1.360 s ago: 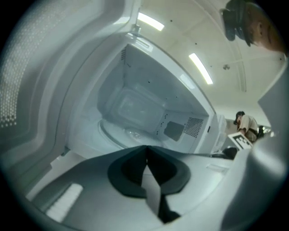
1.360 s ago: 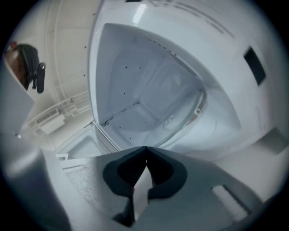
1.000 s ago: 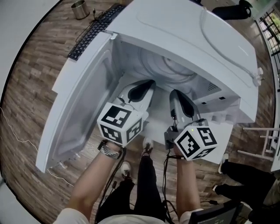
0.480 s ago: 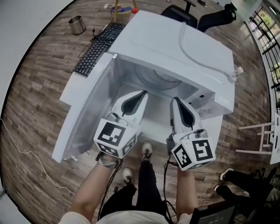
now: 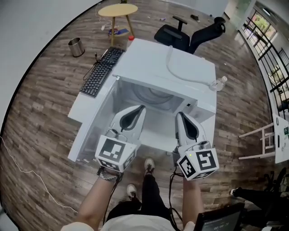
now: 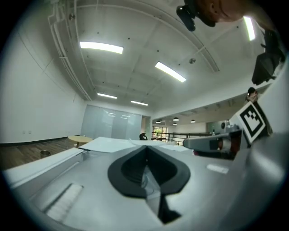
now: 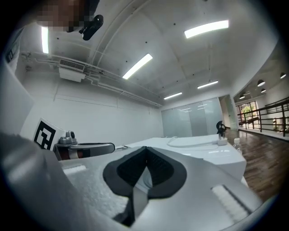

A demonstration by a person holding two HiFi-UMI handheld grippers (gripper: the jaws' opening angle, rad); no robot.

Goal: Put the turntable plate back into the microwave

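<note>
The white microwave stands with its door swung open to the left. Inside, the pale round turntable plate lies on the cavity floor, its far part hidden under the roof. My left gripper and right gripper hover side by side in front of the opening, pointing level toward it. Neither touches the plate. In the left gripper view the left gripper has its jaws together with nothing between them. The right gripper looks the same in the right gripper view.
A black keyboard lies left of the microwave. A cable and a water bottle rest on its top. On the wooden floor stand a metal bin, a round table and an office chair.
Both grippers have risen and drawn back out of the microwave cavity, staying shut. The head view has pulled away, so the microwave looks smaller.
</note>
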